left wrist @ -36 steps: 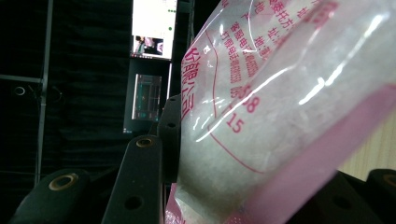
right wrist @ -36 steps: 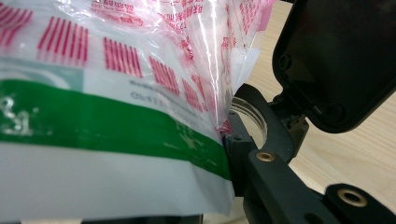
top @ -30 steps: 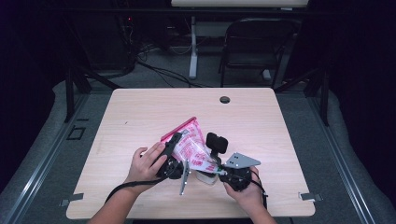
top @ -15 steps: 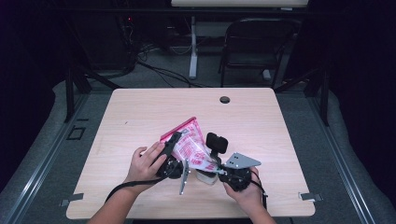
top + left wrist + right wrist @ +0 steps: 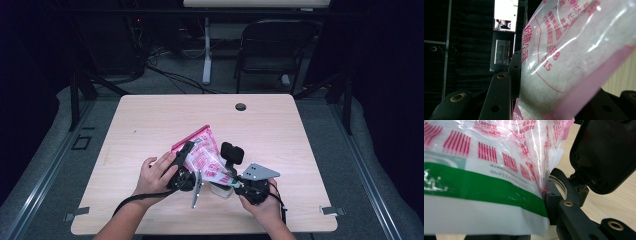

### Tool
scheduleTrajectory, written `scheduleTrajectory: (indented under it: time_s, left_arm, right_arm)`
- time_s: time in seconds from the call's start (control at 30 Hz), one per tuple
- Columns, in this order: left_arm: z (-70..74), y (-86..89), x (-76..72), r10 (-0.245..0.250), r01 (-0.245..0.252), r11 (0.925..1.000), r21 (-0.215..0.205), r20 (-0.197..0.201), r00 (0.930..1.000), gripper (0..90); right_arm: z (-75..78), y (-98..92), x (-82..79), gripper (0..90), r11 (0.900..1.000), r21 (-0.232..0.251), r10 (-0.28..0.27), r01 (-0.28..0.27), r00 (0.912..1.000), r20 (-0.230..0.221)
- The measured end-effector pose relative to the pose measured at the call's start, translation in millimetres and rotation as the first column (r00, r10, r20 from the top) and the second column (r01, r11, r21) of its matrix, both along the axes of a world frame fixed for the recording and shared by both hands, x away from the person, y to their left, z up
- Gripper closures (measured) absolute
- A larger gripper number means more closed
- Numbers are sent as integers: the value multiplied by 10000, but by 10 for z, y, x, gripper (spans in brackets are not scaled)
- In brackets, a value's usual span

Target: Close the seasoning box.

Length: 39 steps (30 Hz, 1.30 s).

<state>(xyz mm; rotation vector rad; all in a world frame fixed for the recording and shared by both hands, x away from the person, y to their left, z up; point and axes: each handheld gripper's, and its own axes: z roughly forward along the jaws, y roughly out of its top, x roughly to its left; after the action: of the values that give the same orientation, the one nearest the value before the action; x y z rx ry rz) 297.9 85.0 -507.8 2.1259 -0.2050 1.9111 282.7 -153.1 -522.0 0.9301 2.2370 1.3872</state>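
Plastic bag [image 5: 204, 157]: clear pouch with red print and a pink upper edge, held above the near middle of the desk between both hand-held grippers; a green band and white panel cross its lower part in the right gripper view [image 5: 481, 192].
Left hand-held gripper [image 5: 181, 159]: clenched on the plastic bag; in the left gripper view the bag [image 5: 579, 57] sits between the black jaws, which rise on either side of it at the bottom of the frame.
Right hand-held gripper [image 5: 235, 181]: grasping the plastic bag at its lower corner; in the right gripper view the crumpled bag edge is pinched at the jaw tips.
Left hand [image 5: 155, 175]: wrapped around the left hand-held gripper body, forearm entering from the bottom edge.
Right hand [image 5: 262, 205]: under the right hand-held gripper, near the front edge of the desk.
Grey plate [image 5: 257, 171]: three-cornered, on top of the right hand-held gripper.
Cable [image 5: 132, 200]: trails from the left hand-held gripper toward the front left of the desk.
Bag orientation: tilted, pink edge pointing up and away from the person.
Clear container [image 5: 560, 186]: round rim seen just behind the jaw in the right gripper view; contents cannot be determined.
Desk [image 5: 150, 120]: light wood top, with a round grommet hole [image 5: 240, 106] near the far edge.
Chair [image 5: 272, 50]: dark, standing beyond the far side of the desk.
Monitor [image 5: 505, 15]: lit screen in the dark background of the left gripper view.
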Motion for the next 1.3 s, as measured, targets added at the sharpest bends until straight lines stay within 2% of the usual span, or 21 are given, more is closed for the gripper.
scheduleTrajectory:
  time_s: [0.17,0.27,0.43,0.47,0.57,1.3]
  left_arm:
    - [8,9,-2,24,-25,10000,49,94,10000,655]
    - [-6,9,2,-29,30,9999,-108,13,10000,655]
    - [-2,13,-1,-38,38,9999,-136,41,10000,657]
    - [5,14,-7,40,-40,10000,-22,57,10000,658]
    - [1,13,-3,-34,34,9999,-156,33,10000,659]
    - [17,5,-26,-51,52,9999,-86,137,9999,660]
  right_arm:
    - [-5,3,3,825,10000,-10,24,-24,10000,-11]
    - [-9,9,2,823,10000,-20,-5,5,10000,-13]
    - [-12,9,5,819,10000,-43,22,-22,10000,-29]
    - [-12,9,5,823,10000,-33,31,-31,10000,-30]
    - [-12,14,3,830,10000,-55,25,-25,10000,-30]
    - [-26,28,12,841,9999,-147,39,-40,10000,-51]
